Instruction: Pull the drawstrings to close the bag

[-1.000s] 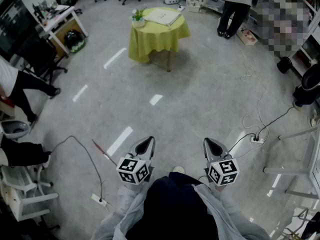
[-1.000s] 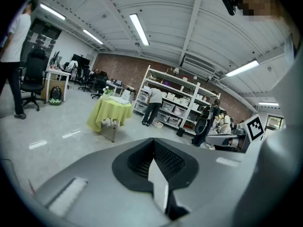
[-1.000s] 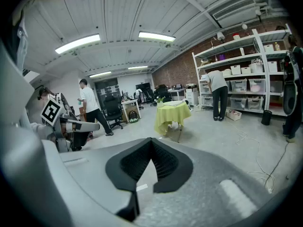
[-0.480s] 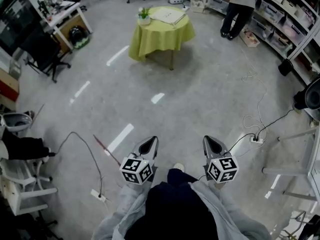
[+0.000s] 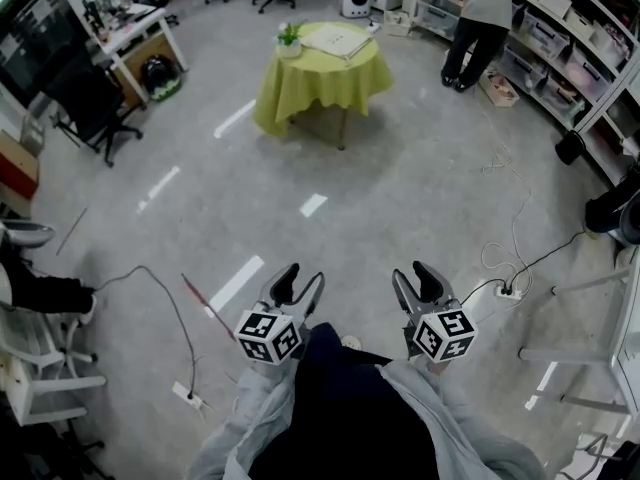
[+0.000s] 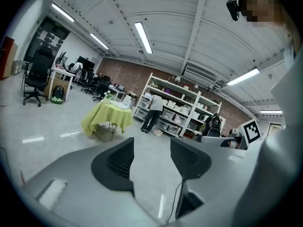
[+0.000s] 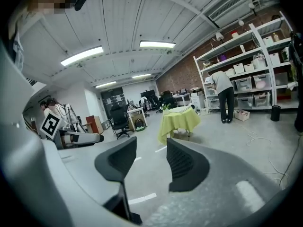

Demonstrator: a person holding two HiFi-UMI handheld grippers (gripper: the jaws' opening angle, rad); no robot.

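A round table under a yellow-green cloth (image 5: 318, 76) stands far ahead across the floor. On it lie a flat pale item (image 5: 337, 38), which may be the bag, and a small potted plant (image 5: 289, 37); no drawstrings can be made out at this distance. My left gripper (image 5: 300, 280) and right gripper (image 5: 413, 273) are held side by side in front of my body, well short of the table. Both sets of jaws are opening, with only floor showing between them. The left gripper (image 6: 151, 148) and the right gripper (image 7: 151, 148) each look towards the table (image 6: 108, 117) (image 7: 180, 117).
A person (image 5: 480, 13) stands at the shelves (image 5: 570, 38) at the far right. Cables (image 5: 515, 218) and a power strip (image 5: 510, 290) lie on the floor to my right. A red stick (image 5: 205, 306) and another cable lie to my left. An office chair (image 5: 95, 108) and desks are at the far left.
Both grippers' jaws have gone from shut to apart. The head view has shifted slightly, and a person at the left edge has moved partly out of view.
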